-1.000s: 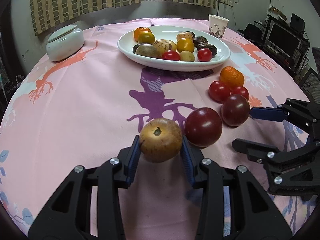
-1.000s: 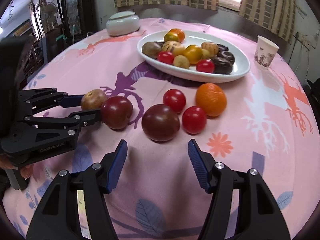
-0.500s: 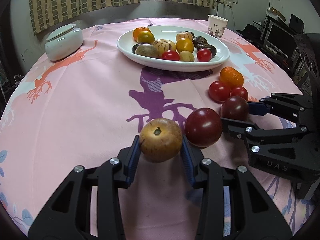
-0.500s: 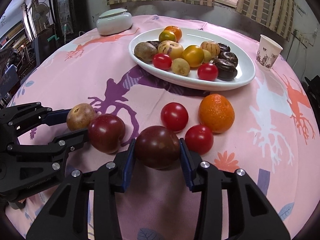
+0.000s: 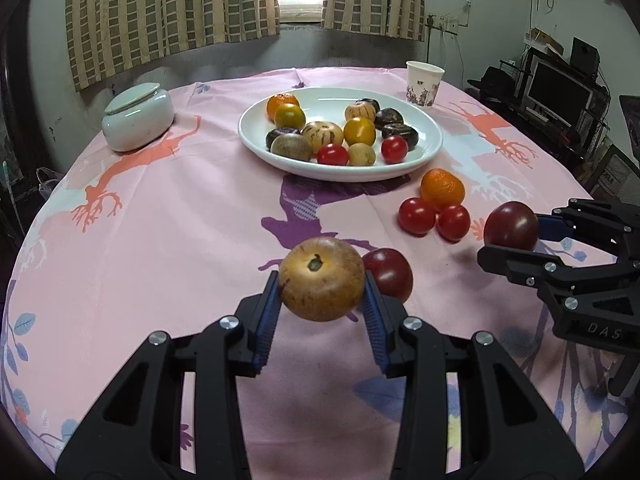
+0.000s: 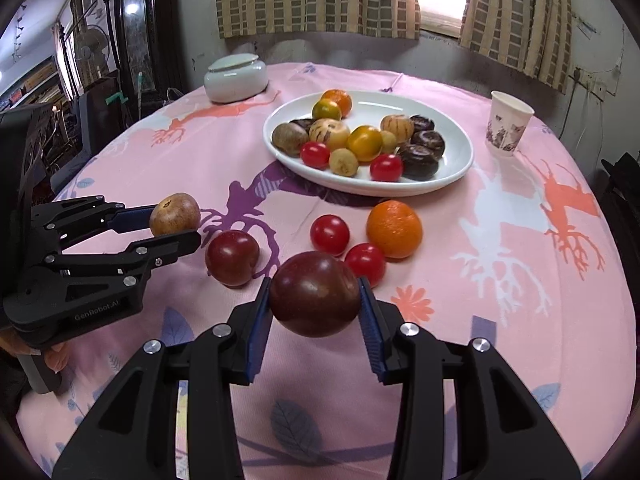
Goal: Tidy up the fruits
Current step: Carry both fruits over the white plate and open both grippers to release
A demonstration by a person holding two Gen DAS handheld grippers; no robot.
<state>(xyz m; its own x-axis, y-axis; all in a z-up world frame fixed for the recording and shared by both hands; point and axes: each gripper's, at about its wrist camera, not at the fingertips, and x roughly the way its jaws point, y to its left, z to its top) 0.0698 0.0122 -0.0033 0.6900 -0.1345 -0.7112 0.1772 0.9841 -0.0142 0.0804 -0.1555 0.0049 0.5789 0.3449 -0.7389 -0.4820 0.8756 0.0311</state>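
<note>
My left gripper (image 5: 321, 307) is shut on a tan round fruit (image 5: 321, 278), held just above the pink tablecloth; the same fruit (image 6: 175, 214) shows in the right wrist view. My right gripper (image 6: 315, 318) is shut on a dark purple-red fruit (image 6: 314, 293), also lifted; from the left wrist view that fruit (image 5: 511, 225) hangs at the right. A dark red plum (image 5: 389, 273) (image 6: 232, 257) lies on the cloth between them. Two red tomatoes (image 6: 330, 234) (image 6: 365, 262) and an orange (image 6: 394, 229) lie before the white plate (image 6: 448, 178), which holds several fruits.
A white lidded jar (image 5: 137, 116) stands at the back left of the round table. A paper cup (image 6: 509, 128) stands at the back right near the plate. A hand (image 6: 52, 360) shows under the left gripper. Dark furniture and a monitor (image 5: 560, 92) surround the table.
My right gripper moved in, shut on the dark purple-red fruit and lifted it off the cloth. My left gripper rose with the tan fruit; the plum stayed put.
</note>
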